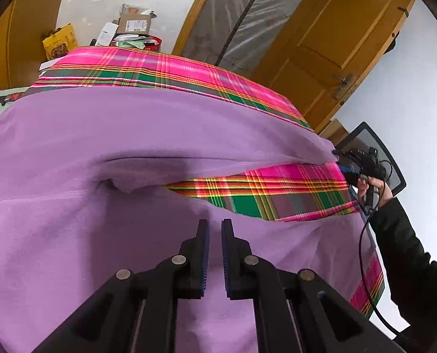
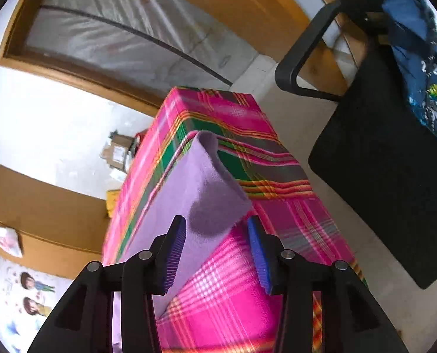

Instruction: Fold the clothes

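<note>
A lilac garment (image 1: 106,135) lies spread over a table covered with a pink, green and yellow plaid cloth (image 1: 165,67). Part of it is folded over, with plaid showing in the gap. My left gripper (image 1: 215,223) hovers over the near part of the garment, jaws a narrow gap apart with nothing between them. My right gripper (image 2: 217,225) is open, its fingers either side of a raised corner of the lilac garment (image 2: 201,182) without closing on it. The right gripper also shows in the left wrist view (image 1: 340,156) at the garment's far right corner.
A black office chair (image 2: 389,176) with a blue printed garment (image 2: 424,67) on its back stands right of the table. Boxes and packets (image 1: 130,29) are piled behind the table. A wooden door (image 1: 330,44) stands behind.
</note>
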{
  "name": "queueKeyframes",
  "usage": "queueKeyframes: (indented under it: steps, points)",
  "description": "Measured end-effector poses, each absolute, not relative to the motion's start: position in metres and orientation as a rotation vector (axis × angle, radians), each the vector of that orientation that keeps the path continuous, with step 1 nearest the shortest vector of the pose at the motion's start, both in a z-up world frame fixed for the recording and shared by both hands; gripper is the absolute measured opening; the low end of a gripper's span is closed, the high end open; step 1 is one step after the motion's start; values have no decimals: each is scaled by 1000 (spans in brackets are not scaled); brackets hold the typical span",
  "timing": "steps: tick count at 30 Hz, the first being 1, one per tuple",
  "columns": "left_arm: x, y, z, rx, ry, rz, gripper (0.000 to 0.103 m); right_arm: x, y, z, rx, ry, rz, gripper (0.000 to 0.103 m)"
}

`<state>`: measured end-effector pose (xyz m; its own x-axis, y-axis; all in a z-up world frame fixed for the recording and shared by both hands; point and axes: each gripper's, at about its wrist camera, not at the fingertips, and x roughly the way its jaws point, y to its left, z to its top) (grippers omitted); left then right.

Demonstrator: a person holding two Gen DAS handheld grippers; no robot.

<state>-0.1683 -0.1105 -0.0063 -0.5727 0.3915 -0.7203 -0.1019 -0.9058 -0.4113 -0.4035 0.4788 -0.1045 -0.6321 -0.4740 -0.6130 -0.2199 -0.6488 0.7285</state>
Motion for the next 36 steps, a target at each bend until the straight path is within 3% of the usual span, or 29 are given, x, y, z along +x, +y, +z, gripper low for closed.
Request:
queueKeyframes:
  steps: [2, 4, 7, 10, 12, 13, 14, 16, 17, 28, 29, 30, 36]
  points:
    - [-168, -113, -5, -1272, -476, 2523, 7, -403, 473, -98, 1256, -1169, -2480, 17]
    - [-168, -116, -4, -1267, -483, 2531, 7, -398, 474, -91, 1225, -1146, -2517, 4]
    - [-168, -119, -5, -1270, -496, 2536, 7, -386, 479, -80, 1168, -1140, -2541, 4]
    - [-171, -117, -7, -1279, -493, 2523, 7, -394, 479, -92, 1335, -1055, -2530, 6]
    - [-170, -113, -6, -1271, -480, 2515, 7, -394, 484, -94, 1330, -1085, -2517, 12]
    - [-168, -111, -4, -1261, -471, 2513, 7, -394, 488, -93, 1323, -1101, -2526, 19]
    - [-166, -111, -3, -1251, -462, 2513, 7, -394, 492, -91, 1303, -1117, -2552, 34]
    - [-165, -110, -2, -1251, -453, 2517, 7, -395, 500, -88, 1256, -1158, -2586, 45]
    - [-166, -111, -3, -1258, -455, 2519, 7, -398, 505, -87, 1232, -1177, -2589, 46]
    - [-174, -113, -11, -1306, -468, 2525, 7, -473, 475, -101, 1347, -975, -2361, 45]
    - [-175, -114, -11, -1310, -470, 2526, 7, -475, 473, -101, 1345, -961, -2362, 33]
    - [-176, -115, -12, -1314, -473, 2527, 7, -475, 472, -101, 1334, -947, -2373, 29]
    - [-179, -114, -17, -1330, -474, 2521, 7, -469, 473, -93, 1233, -902, -2470, 10]
